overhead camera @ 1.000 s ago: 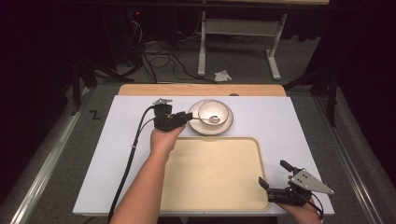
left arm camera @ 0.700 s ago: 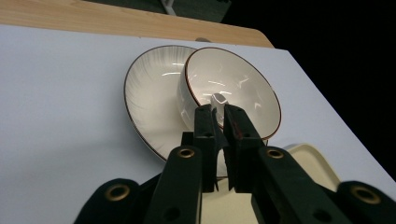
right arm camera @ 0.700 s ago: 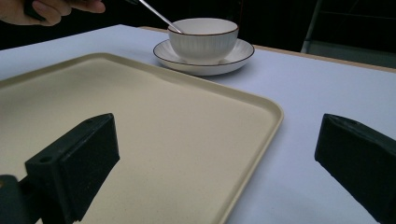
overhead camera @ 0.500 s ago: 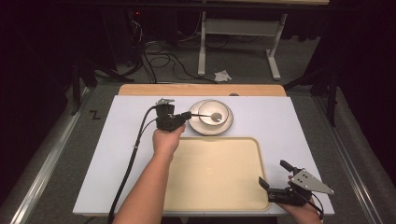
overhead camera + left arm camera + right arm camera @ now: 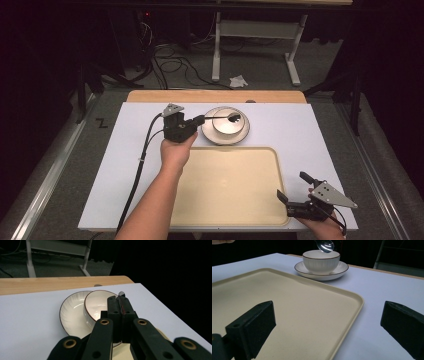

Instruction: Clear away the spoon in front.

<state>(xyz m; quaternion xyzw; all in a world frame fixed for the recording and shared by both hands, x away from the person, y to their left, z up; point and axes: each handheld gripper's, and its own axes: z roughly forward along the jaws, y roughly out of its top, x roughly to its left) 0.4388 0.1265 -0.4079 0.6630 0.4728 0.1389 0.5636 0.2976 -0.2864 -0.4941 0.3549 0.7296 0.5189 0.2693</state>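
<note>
Left hand-held gripper (image 5: 199, 120) clenched on spoon (image 5: 227, 118) handle, spoon bowl hanging just above bowl (image 5: 229, 125) on saucer (image 5: 242, 136), likely lifting it out. Right hand-held gripper (image 5: 296, 192) released, idle at tray (image 5: 230, 185) corner on counter (image 5: 125, 165).

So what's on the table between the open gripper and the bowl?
In the right gripper view, the beige tray lies between the right gripper and the bowl.

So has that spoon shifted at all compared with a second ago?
Yes. The spoon, clamped in the left gripper, has lifted out of the bowl and hangs above it.
</note>
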